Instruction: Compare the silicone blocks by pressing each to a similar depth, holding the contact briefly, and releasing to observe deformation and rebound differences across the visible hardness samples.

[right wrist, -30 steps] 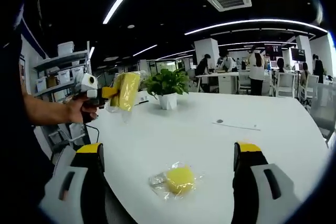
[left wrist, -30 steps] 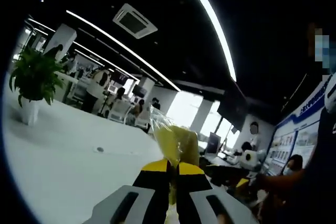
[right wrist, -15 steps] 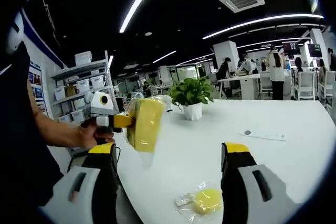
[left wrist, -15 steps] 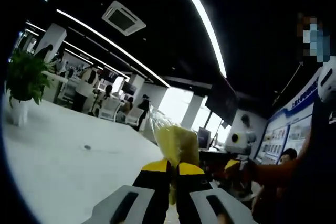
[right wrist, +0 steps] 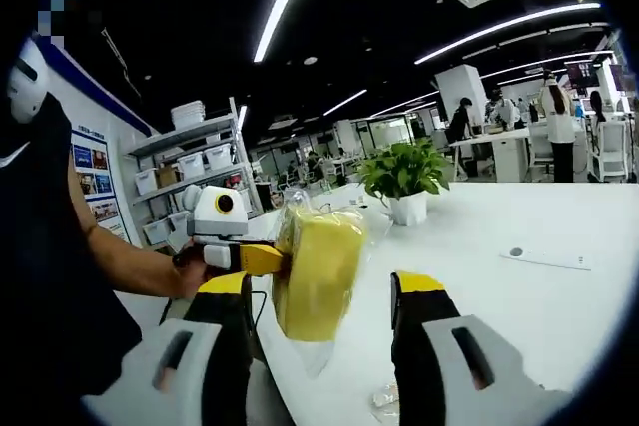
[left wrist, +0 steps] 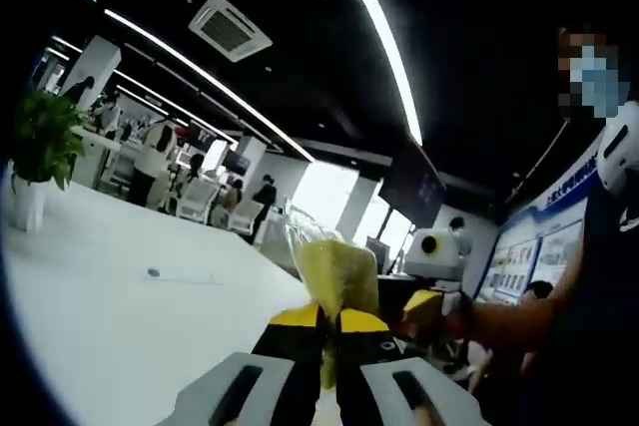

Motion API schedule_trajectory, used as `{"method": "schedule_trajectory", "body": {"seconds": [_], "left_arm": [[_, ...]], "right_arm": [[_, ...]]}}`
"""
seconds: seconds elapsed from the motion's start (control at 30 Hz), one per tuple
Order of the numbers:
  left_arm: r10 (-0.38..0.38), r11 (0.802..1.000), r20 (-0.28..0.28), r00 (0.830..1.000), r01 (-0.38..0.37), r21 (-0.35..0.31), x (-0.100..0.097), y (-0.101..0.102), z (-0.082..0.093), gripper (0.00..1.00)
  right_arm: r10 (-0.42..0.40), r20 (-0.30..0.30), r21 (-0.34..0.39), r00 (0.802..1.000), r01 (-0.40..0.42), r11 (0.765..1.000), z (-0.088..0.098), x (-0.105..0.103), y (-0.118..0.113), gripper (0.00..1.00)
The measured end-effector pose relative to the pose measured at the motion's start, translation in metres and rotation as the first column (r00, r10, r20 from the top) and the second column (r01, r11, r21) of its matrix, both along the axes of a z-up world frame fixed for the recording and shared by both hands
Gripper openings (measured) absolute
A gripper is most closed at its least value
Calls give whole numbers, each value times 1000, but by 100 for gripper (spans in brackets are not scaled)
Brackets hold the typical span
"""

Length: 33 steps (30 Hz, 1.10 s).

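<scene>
Two tongs: left tongs (left wrist: 327, 321) pinch bagged yellow block (left wrist: 337, 271); right tongs (right wrist: 324, 296) spread.

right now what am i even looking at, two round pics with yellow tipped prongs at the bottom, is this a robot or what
It is not a robot. A person holds a hand tool with two jaws in each hand, and a small fisheye camera rides on each tool, looking forward along the jaws. That is why both pictures are round and warped.

In the left gripper view, the left gripper has its jaws closed on a yellow block in a clear bag, held up in the air. The right gripper shows beyond it.

The right gripper view looks back the other way: the same bagged block hangs between the right gripper's open jaws, which sit on either side of it without clearly touching.

Below is a white table with a potted plant on it. A bit of clear wrapping shows at the bottom edge.
</scene>
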<state>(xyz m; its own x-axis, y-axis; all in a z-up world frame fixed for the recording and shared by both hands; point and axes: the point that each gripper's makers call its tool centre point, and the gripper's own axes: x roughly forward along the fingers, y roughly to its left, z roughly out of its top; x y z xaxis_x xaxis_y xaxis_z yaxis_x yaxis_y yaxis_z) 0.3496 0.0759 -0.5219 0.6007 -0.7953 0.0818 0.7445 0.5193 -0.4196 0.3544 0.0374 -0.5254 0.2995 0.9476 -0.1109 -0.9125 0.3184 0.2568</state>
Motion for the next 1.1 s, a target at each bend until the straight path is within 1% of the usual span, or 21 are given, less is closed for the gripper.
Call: {"method": "schedule_trajectory", "body": {"seconds": [0.07,0.2,0.3,0.33,0.37,0.43,0.57,0.63,0.83,0.9,1.0,1.07,1.1], "left_arm": [[-1,1000,-1,1000,1,0,0,-1,0,1],[-13,1000,3,1000,13,0,-2,-3,2,1],[-29,999,2,1000,29,-15,-3,-5,3,1],[-29,999,2,1000,29,-16,-3,-6,4,1],[-32,999,0,999,32,-20,-3,-6,4,1],[-31,999,3,1000,31,-22,-4,-6,5,1],[-34,999,3,999,34,-33,-4,-6,8,1],[-36,999,10,999,36,-18,-5,-7,8,1],[-31,999,27,999,31,-13,-6,-4,9,1],[-35,999,32,999,35,-9,-7,-4,9,1],[-37,999,32,999,37,-7,-8,-4,9,1],[-37,999,32,999,38,-5,-9,-4,9,1],[-37,999,32,999,37,-4,-9,-3,9,1]], "right_arm": [[3,-7,6,1000,-3,1000,0,-1,1,49],[-1,-22,15,1000,2,1000,0,1,0,42],[1,-28,23,1000,0,1000,0,2,0,31],[9,-52,47,999,-7,999,2,1,0,30],[7,-66,55,998,-4,998,2,1,1,30],[4,-66,62,998,0,998,3,2,1,30],[25,-114,106,993,-13,994,7,1,4,29],[30,-119,114,992,-17,993,9,1,6,28],[57,-152,127,987,-38,991,10,-1,11,25],[80,-190,133,978,-55,990,7,-3,12,25],[82,-156,121,984,-63,991,7,-4,13,23],[86,-178,128,980,-64,990,7,-4,13,23],[87,-176,128,981,-64,990,6,-3,13,23]]}}
